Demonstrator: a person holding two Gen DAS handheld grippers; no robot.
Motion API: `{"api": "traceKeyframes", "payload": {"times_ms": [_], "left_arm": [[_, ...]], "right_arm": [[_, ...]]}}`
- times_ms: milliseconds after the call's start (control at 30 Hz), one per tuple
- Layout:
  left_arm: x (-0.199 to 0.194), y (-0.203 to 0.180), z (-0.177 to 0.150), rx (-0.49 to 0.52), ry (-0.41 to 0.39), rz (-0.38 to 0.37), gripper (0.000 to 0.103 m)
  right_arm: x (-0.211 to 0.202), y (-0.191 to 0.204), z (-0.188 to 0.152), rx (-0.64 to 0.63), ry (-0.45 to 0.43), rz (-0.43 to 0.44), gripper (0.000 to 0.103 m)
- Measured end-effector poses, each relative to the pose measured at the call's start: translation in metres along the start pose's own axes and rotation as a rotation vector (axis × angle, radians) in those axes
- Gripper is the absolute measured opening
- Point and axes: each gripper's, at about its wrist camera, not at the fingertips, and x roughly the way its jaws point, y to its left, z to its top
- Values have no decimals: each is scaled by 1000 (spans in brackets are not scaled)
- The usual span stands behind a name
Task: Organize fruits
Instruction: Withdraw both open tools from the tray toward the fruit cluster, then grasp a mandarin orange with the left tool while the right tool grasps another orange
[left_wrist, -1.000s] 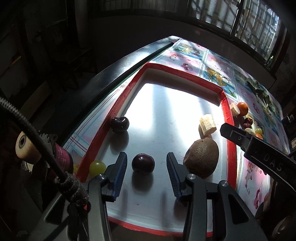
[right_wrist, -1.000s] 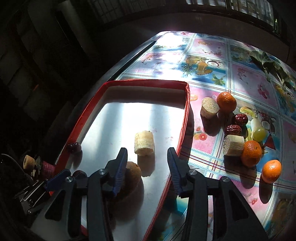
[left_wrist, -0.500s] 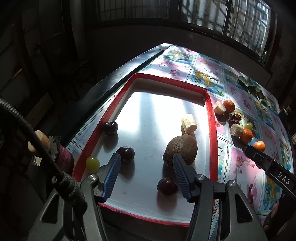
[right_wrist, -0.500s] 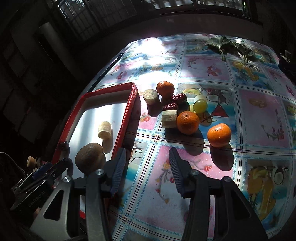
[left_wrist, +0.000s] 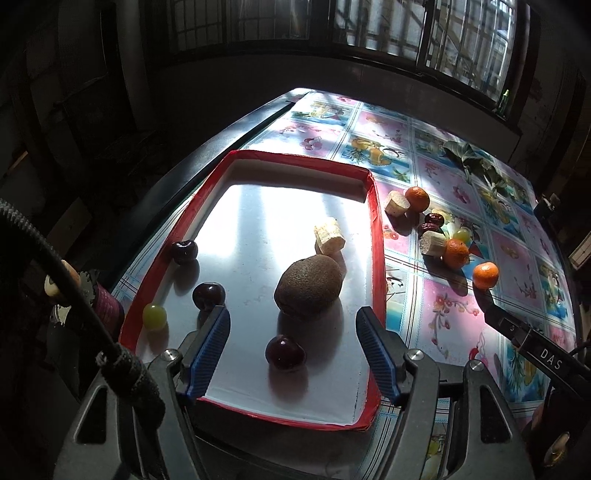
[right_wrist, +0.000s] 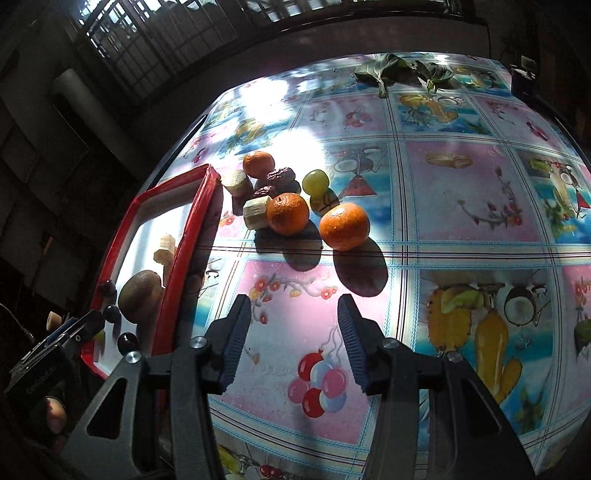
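Note:
A red-rimmed white tray (left_wrist: 375, 236) holds a brown kiwi (left_wrist: 308, 288), a banana piece (left_wrist: 330, 236), three dark cherries and a green grape (left_wrist: 154, 315). My left gripper (left_wrist: 291, 312) hovers over the tray's near end with its jaws opening. One cherry (left_wrist: 285, 352) lies between them, untouched by the pads. My right gripper (right_wrist: 293, 301) stands open and empty over the tablecloth, just short of the nearest mandarin (right_wrist: 344, 226). Behind that lie two more mandarins, two banana pieces (right_wrist: 255, 212), red dates (right_wrist: 281, 175) and a green grape (right_wrist: 315, 181).
The table carries a fruit-print tablecloth (right_wrist: 461, 192), with green leaves (right_wrist: 402, 72) at its far edge. The right gripper's black finger (left_wrist: 517, 328) reaches in beside the tray's right rim. A dark drop-off runs along the tray's left side.
My left gripper's jaws widened and it drew back, so a third cherry now shows between them. My right gripper swung from over the tray to the loose fruit on the tablecloth.

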Motion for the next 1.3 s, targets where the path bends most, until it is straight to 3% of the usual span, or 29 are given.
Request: {"api": "traceKeyframes", "payload": {"times_ms": [300,500,700,733,1133,1300], "left_arm": [[1,-26,-2,27,41,-105,71],[1,-47,6,53,49,-162,71],[6,-79,23,90,43,-218,74],[10,-85,25,97,44,-220,74],[78,-150,41,118,171,-266,74],[102,-167,42,106,201,-233,71]], "right_arm": [[2,-19,2,12,-30,-28,51],[23,-24,27,-15,-40,-83,51],[48,-27,46,-53,-24,-81,47],[47,-27,46,-65,-26,-69,39],[-13,-79,25,78,-104,-4,39],[-22,-87,26,95,-118,8,39]]}}
